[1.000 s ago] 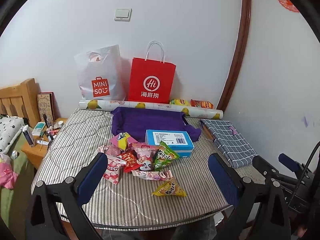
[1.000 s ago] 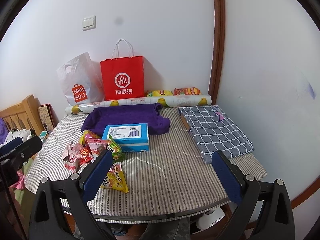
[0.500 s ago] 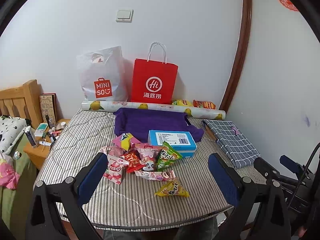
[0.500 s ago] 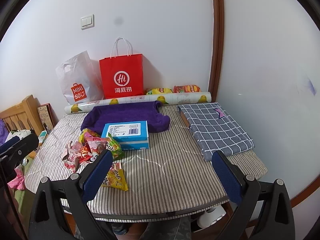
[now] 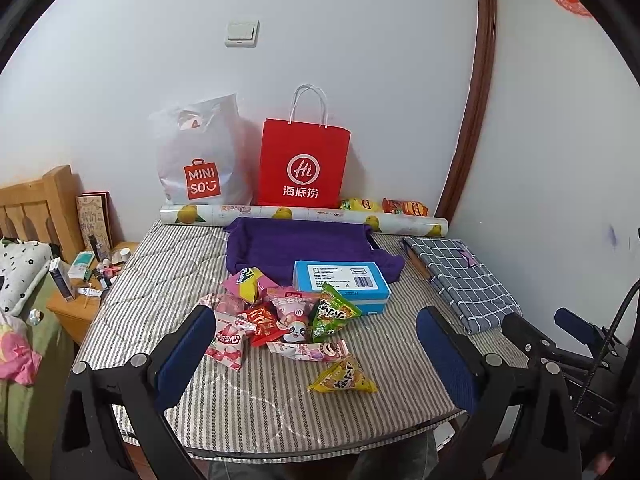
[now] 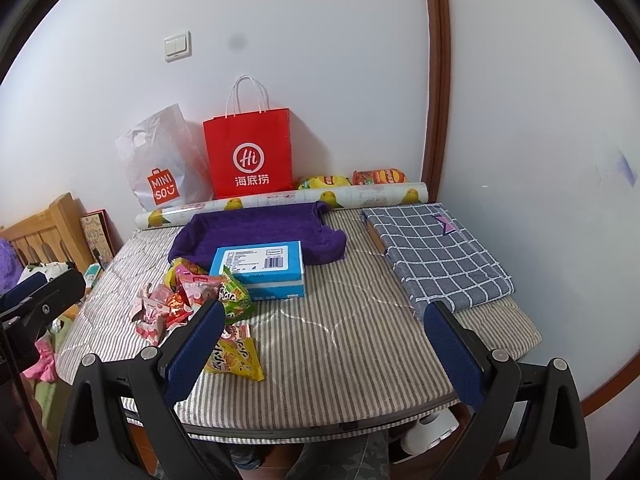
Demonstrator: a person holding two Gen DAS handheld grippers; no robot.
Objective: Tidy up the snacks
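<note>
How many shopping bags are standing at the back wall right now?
2. The white Miniso bag leans on the wall at back left; the red paper bag stands upright just right of it. Both sit behind the long paper roll. None hidden, as far as I can see.

I hold my left gripper (image 5: 316, 360) and my right gripper (image 6: 320, 354) level side by side, jaws spread wide and empty, both pointing toward twelve o'clock, my right one showing at the left's three o'clock.

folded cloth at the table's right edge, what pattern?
Grey-blue with a white grid check, folded cloth; clearest in the right wrist view.
</note>
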